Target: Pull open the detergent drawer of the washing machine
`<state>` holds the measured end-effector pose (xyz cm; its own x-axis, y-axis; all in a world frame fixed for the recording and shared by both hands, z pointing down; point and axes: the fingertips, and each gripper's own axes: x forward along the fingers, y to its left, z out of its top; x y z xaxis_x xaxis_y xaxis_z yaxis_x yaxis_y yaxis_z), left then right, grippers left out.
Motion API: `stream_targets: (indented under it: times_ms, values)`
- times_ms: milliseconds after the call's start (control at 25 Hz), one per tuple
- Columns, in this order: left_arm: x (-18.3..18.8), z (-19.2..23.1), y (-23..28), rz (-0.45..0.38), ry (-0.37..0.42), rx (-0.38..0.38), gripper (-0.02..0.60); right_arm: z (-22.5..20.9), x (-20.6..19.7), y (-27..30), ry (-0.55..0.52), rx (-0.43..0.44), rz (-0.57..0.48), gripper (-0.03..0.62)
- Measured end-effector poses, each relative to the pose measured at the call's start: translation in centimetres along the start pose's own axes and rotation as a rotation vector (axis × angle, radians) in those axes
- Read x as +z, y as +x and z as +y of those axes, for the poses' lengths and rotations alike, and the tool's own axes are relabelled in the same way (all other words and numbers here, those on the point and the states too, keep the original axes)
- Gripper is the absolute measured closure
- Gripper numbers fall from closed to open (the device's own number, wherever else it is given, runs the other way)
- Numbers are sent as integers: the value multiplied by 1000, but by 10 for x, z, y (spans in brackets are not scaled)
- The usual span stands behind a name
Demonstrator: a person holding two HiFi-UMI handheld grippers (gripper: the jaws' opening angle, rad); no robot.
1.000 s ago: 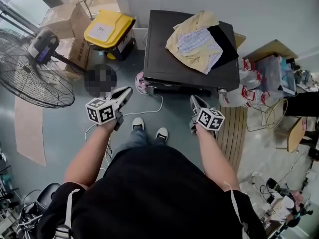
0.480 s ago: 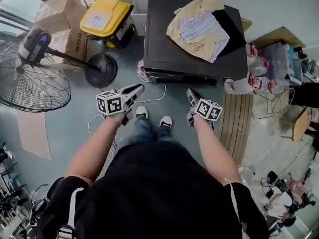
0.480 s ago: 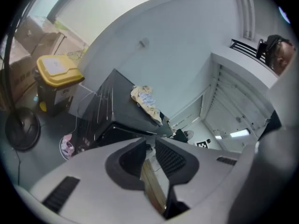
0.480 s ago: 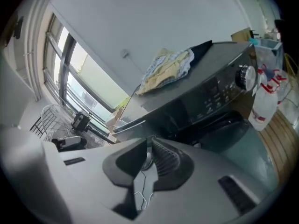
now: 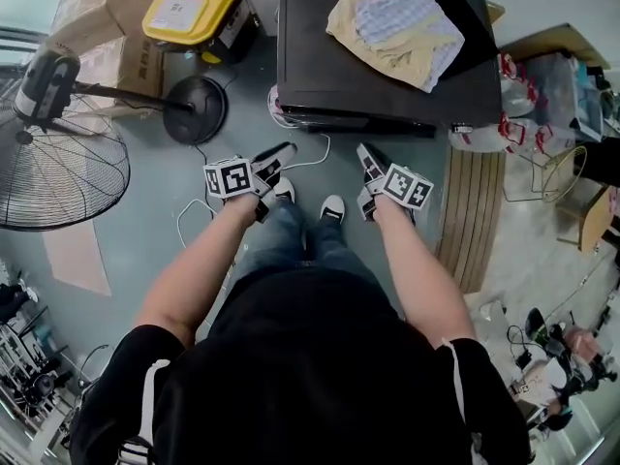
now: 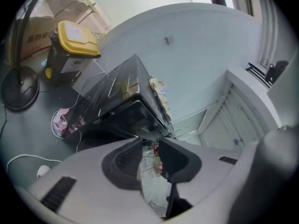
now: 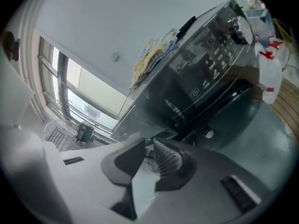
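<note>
Floor fan stands at the left edge of the grey floor, its round base nearer the middle. A yellow-lidded bin sits beyond the base, against cardboard boxes.

The left gripper hangs low over the floor, just short of the washing machine. In the left gripper view, the left gripper has its fingers clearly apart. They have just been opening, with nothing between them.

The black washing machine stands straight ahead, with its front edge facing the person's shoes. A heap of yellow and checked clothes lies on its top, toward the right edge. The right gripper view shows the machine's front panel with its dial. I cannot pick out the detergent drawer on it.

The right gripper points at the machine's front from close by and touches nothing. In its own view, the right gripper shows a narrower gap. Its fingers have also just been opening and are empty.

A slatted wooden mat lies at the floor's right edge, beside plastic bags.
</note>
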<state>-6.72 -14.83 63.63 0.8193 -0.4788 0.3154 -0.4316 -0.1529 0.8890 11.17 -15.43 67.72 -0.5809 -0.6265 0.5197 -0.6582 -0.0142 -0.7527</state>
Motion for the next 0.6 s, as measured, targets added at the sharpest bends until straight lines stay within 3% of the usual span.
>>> stream_targets:
  times_ms: [600]
  values:
    - [-10,82,39,-73,-215,29,449,-40,-18,53,212,11,-79,533]
